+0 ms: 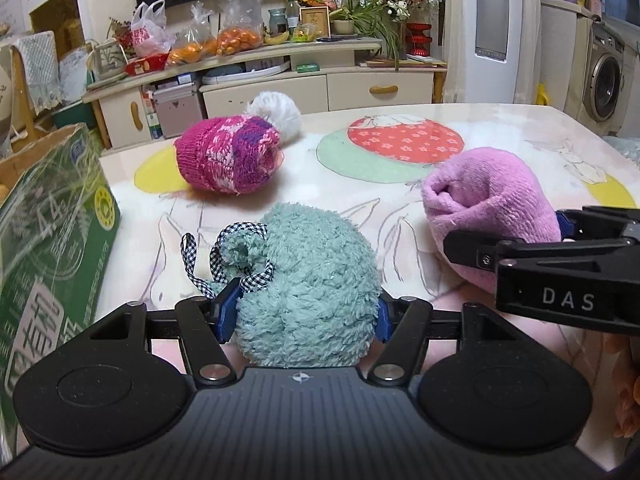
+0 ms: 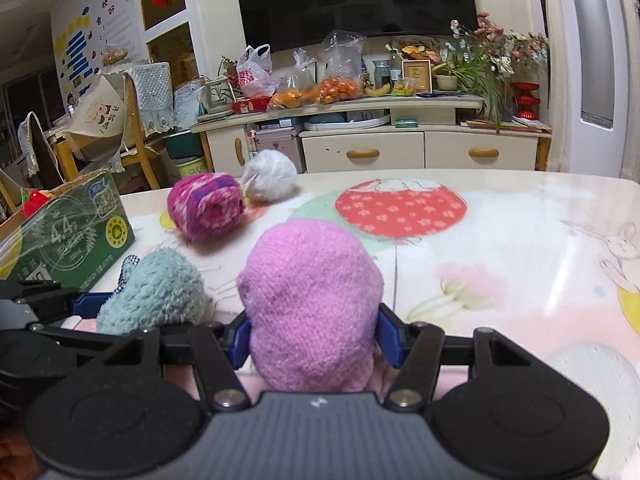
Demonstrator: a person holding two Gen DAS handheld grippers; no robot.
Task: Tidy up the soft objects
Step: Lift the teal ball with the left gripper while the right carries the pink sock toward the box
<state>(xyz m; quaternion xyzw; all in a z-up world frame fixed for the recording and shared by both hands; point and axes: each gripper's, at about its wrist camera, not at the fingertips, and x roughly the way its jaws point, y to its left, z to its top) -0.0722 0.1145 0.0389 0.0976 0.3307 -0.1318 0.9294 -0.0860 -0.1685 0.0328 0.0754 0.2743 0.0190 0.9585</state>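
Pretty chunky black plastic left gripper [image 1: 302, 314] and right gripper [image 2: 316, 338], both with ribbed grey bodies and two round black discs. Blue pads [image 1: 224, 312] on the fingertips, silver pivot screws, white "DAS" lettering on one side.

Both wrist views sit low over the desk [image 1: 500, 132], close up, facing the TV cabinet [image 2: 360, 148]; both share the pink hat [image 1: 228, 156].

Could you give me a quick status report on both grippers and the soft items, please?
Left gripper shut on teal fuzzy bundle. Right gripper shut on lilac bundle. Pink knit hat loose on table. Nothing blocking.
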